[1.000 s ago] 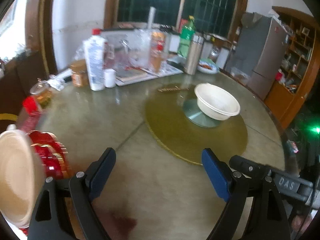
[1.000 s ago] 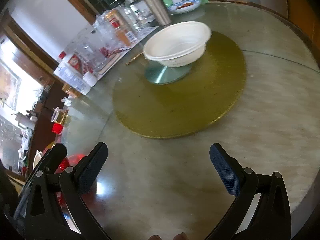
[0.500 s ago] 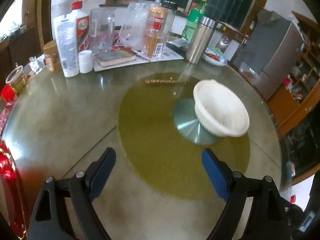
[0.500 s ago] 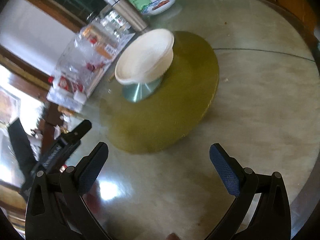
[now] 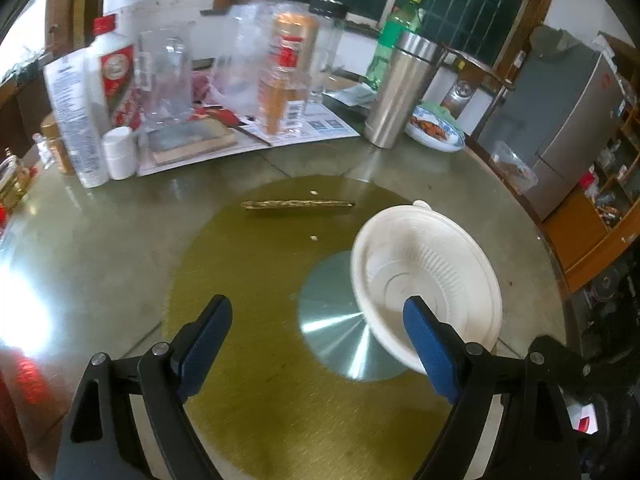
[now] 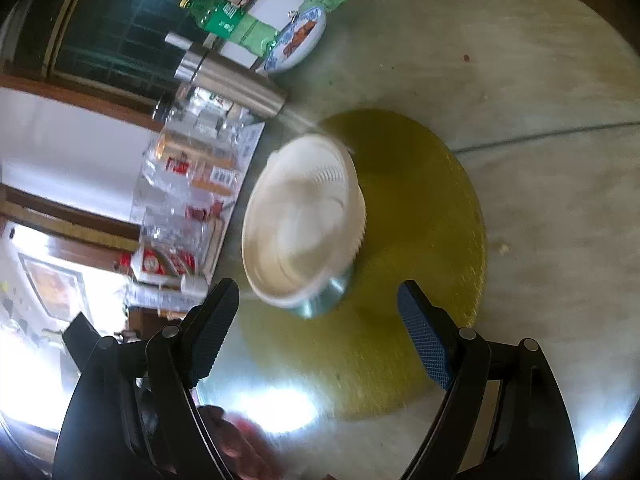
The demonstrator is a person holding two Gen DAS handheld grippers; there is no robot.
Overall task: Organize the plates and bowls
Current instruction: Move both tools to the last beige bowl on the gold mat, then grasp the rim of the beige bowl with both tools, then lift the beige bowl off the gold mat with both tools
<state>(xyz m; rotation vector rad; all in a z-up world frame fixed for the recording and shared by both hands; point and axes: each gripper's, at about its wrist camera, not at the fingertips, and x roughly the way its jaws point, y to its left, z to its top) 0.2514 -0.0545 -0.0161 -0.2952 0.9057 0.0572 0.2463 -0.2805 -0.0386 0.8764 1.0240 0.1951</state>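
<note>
White bowl (image 5: 430, 280) sits on the round surface (image 5: 100, 248), w/ its base partly over the silver centre disc (image 5: 332, 320) of the yellow-green turntable (image 5: 248, 264). Bowl looks empty, ribbed inside wall; tilted look may be lens only, can't tell.

Left hand-held gripper (image 5: 316, 336): jaws wide apart, nothing between them. Its right blue pad (image 5: 428, 348) overlaps the bowl's near rim in left wrist view; touching or just above, can't tell. Left pad over bare turntable.

Right hand-held gripper (image 6: 318, 328): jaws wide apart too, holding nothing. In right wrist view the bowl (image 6: 304, 228) is ahead of the fingertips, blurred, apart from both pads.

Far side of surface: steel flask (image 5: 396, 88), green bottle (image 5: 394, 36), blue-patterned dish w/ food (image 5: 434, 132), orange-label bottle (image 5: 286, 72), white bottle w/ red cap (image 5: 110, 68), small white jar (image 5: 118, 152), book (image 5: 192, 142). A thin stick (image 5: 298, 204) lies on the turntable's far edge, well apart from bowl. Grey fridge (image 5: 560, 112) behind at right.
</note>
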